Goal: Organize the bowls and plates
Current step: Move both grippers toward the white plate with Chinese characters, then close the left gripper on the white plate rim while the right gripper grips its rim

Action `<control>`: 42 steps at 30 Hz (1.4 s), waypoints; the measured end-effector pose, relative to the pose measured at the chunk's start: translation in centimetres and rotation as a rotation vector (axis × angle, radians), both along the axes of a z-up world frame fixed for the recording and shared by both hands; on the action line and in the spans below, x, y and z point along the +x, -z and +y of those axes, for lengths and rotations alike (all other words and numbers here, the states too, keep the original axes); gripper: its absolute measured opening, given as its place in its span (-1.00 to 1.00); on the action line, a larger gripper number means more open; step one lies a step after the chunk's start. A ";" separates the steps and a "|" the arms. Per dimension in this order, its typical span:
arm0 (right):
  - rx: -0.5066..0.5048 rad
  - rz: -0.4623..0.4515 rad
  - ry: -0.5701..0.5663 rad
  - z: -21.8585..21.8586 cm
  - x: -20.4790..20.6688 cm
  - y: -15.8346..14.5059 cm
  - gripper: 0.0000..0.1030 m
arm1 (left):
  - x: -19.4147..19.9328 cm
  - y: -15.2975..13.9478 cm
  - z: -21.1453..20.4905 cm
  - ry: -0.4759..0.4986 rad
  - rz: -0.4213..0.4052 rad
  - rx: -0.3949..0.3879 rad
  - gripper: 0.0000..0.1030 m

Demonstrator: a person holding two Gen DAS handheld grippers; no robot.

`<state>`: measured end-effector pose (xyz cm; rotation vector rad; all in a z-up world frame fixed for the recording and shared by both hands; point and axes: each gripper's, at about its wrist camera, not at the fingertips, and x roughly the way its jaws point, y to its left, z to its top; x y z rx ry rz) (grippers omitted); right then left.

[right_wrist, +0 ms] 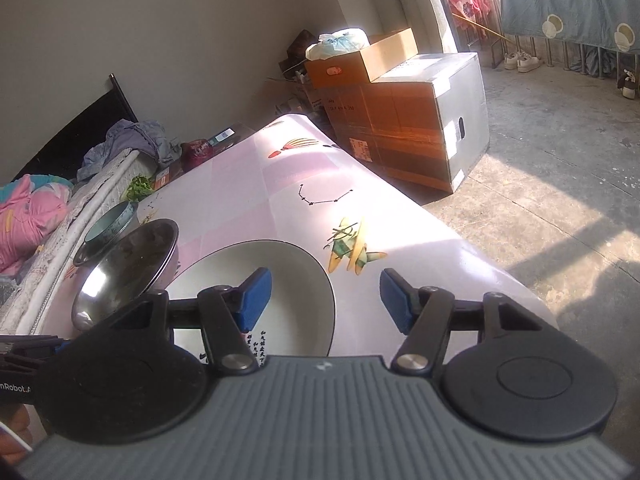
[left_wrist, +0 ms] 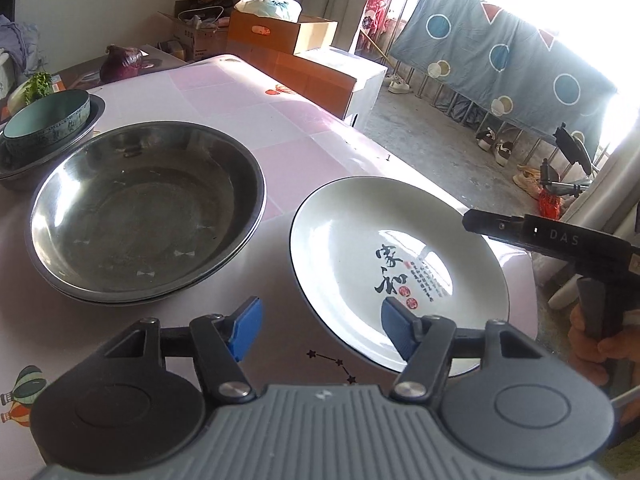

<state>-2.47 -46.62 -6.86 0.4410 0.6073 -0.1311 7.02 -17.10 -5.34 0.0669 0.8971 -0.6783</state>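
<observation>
The white calligraphy plate (left_wrist: pixel 400 264) lies between both open, empty tools: right hand-held gripper (right_wrist: pixel 326 300) straddles its far rim, left hand-held gripper (left_wrist: pixel 320 330) its near-left rim.

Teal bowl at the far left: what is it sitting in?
The teal bowl sits inside a steel basin. Its own inside looks empty; the basin's floor beneath it is covered.

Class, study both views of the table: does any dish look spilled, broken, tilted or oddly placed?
Nothing stands out. The white plate lies flat and whole, the steel bowl sits upright beside it, and the teal bowl rests inside another steel bowl.
</observation>
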 end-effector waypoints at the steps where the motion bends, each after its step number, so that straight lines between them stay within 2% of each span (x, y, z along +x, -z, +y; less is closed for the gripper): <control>1: 0.001 0.007 -0.007 0.0 0.4 0.4 0.06 | 0.1 0.2 -0.3 -0.002 0.003 0.007 0.16; 4: 0.012 0.020 -0.032 0.1 1.8 1.2 -0.04 | 0.6 0.8 -1.0 0.000 0.018 0.032 -0.03; 7: 0.048 0.031 -0.063 0.0 2.7 2.0 -0.11 | 1.2 1.2 -1.8 0.005 0.039 0.049 -0.32; 9: 0.063 0.030 -0.094 0.2 3.3 2.1 -0.15 | 1.4 1.4 -2.0 0.009 0.047 0.044 -0.41; 12: 0.071 0.029 -0.133 0.9 3.6 1.9 -0.12 | 1.5 1.3 -2.1 0.005 0.050 0.044 -0.41; 15: 0.044 0.043 -0.126 1.5 3.4 1.8 -0.11 | 1.5 1.2 -1.7 0.009 0.066 0.042 -0.42; 19: 0.098 0.054 -0.129 2.0 2.5 1.6 -0.09 | 0.9 0.9 -0.9 0.020 0.066 0.073 -0.42; 23: 0.082 0.073 -0.145 3.9 1.4 1.3 -0.05 | -0.2 0.6 1.0 0.045 0.089 0.097 -0.41; 28: 0.116 0.090 -0.170 6.6 -0.1 1.1 -0.02 | -2.1 0.2 3.9 0.055 0.116 0.119 -0.39; 37: 0.150 0.110 -0.258 12.5 -0.9 0.7 0.02 | -3.5 -0.3 10.4 -0.037 0.142 0.114 -0.33; 42: 0.152 0.112 -0.310 15.7 -0.4 0.5 0.05 | -3.8 -0.3 13.6 -0.098 0.144 0.085 -0.31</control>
